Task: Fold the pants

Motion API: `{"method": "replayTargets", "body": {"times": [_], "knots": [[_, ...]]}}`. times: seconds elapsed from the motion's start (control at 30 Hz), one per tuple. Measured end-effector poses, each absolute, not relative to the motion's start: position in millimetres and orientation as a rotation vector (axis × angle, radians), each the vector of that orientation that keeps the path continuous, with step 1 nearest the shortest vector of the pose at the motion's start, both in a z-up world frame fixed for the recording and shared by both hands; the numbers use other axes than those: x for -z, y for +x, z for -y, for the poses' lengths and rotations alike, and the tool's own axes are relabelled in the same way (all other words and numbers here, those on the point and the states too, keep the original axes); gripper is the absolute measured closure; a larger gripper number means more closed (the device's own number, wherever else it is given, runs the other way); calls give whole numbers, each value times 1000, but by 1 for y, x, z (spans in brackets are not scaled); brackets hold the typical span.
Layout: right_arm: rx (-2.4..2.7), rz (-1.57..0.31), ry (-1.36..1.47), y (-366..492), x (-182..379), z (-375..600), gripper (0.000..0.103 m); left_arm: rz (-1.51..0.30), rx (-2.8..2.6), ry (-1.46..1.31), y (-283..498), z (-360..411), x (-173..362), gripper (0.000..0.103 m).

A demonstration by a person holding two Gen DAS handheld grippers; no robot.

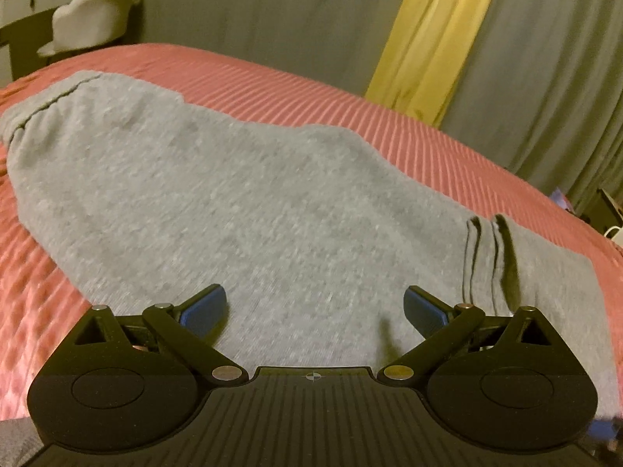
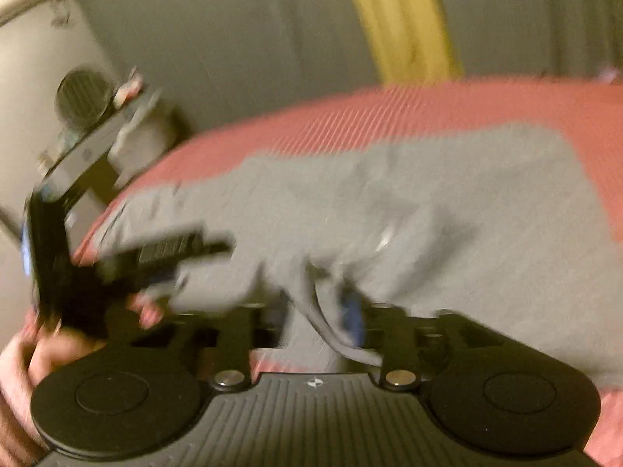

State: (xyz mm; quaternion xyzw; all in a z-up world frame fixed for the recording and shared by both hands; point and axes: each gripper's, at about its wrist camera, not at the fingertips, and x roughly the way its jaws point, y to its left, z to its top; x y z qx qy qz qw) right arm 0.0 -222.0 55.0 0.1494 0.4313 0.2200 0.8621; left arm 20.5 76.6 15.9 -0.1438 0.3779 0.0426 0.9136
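Grey pants [image 1: 218, 194] are lying flat across the pink ribbed bed [image 1: 447, 144], waistband at the far left, cuffs w/ stitched hems at the near right. Left tongs [image 1: 314, 309] are hovering just over the fabric w/ jaws standing wide apart — nothing between the blue pads [image 1: 204, 307]. Right tongs [image 2: 311, 319] are sitting at a bunched fold of the pants near the bed's edge; the view is badly blurred, a hem loop is hanging in the gap by the blue pad [image 2: 352, 313] — can't tell if the jaws are pinching it. A hand [image 2: 23, 354] is gripping the left tool at lower left. Grey and yellow curtains [image 1: 432, 39] are hanging behind.
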Motion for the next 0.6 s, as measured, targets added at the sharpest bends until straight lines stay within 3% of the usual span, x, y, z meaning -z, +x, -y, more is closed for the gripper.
{"method": "replayTargets", "body": {"times": [0.1,0.23,0.3,0.47,0.53,0.6], "knots": [[-496,-869,343,-11,-57,230,56,-773,-65,-282,19,-73,-17,2],[-321,-802,379,-14,-69,276,22,-758,82,-220,20,-52,-27,2],[-209,-782,371,-14,-71,302,12,-746,157,-188,21,-35,-34,2],[-31,-797,517,-17,-49,351,11,-823,344,-189,29,6,-31,2],[15,-768,585,-23,-45,368,11,-871,372,-170,32,19,-23,9],[42,-769,575,-20,-42,368,11,-931,378,-117,35,30,-14,33]]}}
